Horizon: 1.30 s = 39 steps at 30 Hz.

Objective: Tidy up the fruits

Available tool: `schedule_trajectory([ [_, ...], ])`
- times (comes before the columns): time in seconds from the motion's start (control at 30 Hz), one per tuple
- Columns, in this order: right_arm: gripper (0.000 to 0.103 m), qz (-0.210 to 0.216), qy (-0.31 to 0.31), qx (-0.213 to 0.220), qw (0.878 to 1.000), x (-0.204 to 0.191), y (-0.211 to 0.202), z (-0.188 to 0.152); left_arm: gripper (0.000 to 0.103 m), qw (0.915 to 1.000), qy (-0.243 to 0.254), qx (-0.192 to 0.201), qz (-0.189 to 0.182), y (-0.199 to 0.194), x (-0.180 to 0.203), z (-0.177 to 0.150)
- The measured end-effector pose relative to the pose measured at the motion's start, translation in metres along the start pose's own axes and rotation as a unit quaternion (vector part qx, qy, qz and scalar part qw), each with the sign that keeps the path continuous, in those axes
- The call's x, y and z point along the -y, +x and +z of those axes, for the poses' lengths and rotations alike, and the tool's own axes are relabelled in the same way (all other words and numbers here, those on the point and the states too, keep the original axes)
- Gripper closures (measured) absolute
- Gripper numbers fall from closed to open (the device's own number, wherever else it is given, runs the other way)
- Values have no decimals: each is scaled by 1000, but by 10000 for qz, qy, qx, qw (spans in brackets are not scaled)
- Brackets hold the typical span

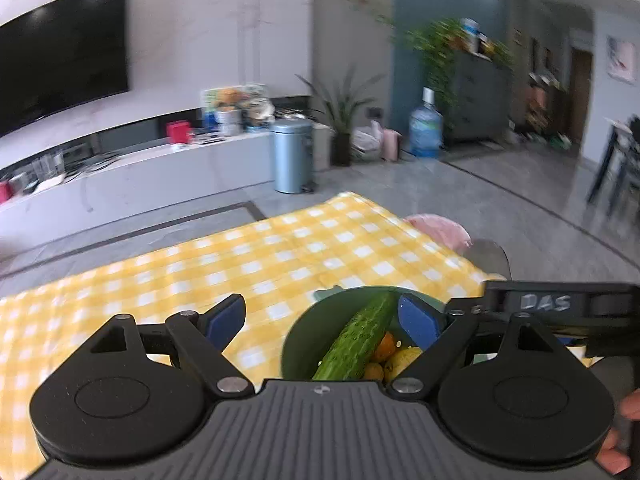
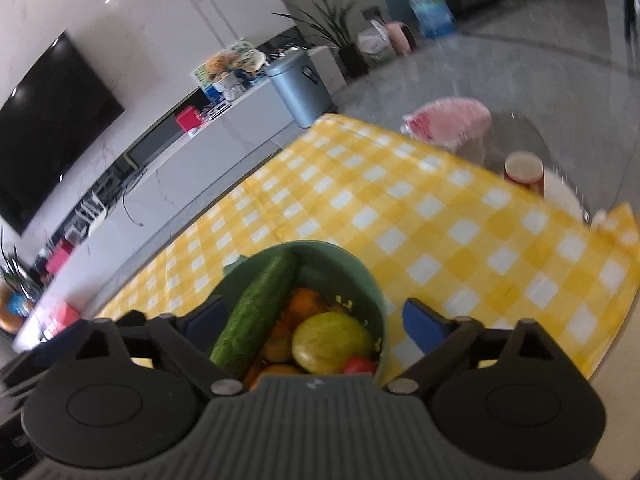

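Green bowl (image 2: 360,276); dark green cucumber (image 2: 256,312); yellow-white checked cloth (image 2: 440,216); blue pads (image 1: 418,320).

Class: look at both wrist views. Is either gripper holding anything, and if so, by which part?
Nothing is held. The left gripper and right gripper are both open, with no finger seen pressing on the green bowl of produce.

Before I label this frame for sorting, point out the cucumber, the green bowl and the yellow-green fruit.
cucumber (image 2: 256,314): right wrist view, mid-length of its skin.
green bowl (image 2: 360,270): right wrist view, far rim.
yellow-green fruit (image 2: 330,342): right wrist view, its top.
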State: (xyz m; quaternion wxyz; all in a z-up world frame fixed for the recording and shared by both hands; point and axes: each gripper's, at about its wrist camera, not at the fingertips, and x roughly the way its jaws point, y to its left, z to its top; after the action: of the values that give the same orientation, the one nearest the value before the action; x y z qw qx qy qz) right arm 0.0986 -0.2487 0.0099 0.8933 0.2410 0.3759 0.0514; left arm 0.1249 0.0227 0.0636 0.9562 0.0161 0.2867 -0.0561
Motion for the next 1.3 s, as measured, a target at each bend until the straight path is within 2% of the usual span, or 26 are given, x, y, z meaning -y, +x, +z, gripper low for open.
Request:
schedule_trajectory([
  [0.13,6,-180,-584,-99,9981,-24,-17,-6,1,9984,-502,187,174,-30,-5,-6],
  [0.2,5,-92,-911,-283,9954,-26,-27,-17,0,9958,-866,193,240,-40,-7,-10],
  [0.3,4,-1,-1165,-564,9916,-19,-40,-34,0,9931,-1168,-53,-71,-46,-8,-17],
  [0.4,4,-282,-1512,-737,9854,-16,-47,-50,0,9917,-1228,-362,-84,-46,-1,-26],
  [0.57,4,-511,-1964,-893,9751,-15,-53,-70,0,9915,-1107,-671,164,-41,11,-40],
  [0.8,5,-608,-1980,-1054,9726,-9,-45,-80,0,9866,-1135,-1151,238,-35,22,-60],
  [1.0,5,-726,-1938,-1178,9712,-1,-38,-84,0,9810,-1376,-1336,291,-36,25,-68],
  [1.3,5,-752,-1902,-1116,9725,3,-38,-84,0,9815,-1380,-1275,373,-38,31,-68],
])
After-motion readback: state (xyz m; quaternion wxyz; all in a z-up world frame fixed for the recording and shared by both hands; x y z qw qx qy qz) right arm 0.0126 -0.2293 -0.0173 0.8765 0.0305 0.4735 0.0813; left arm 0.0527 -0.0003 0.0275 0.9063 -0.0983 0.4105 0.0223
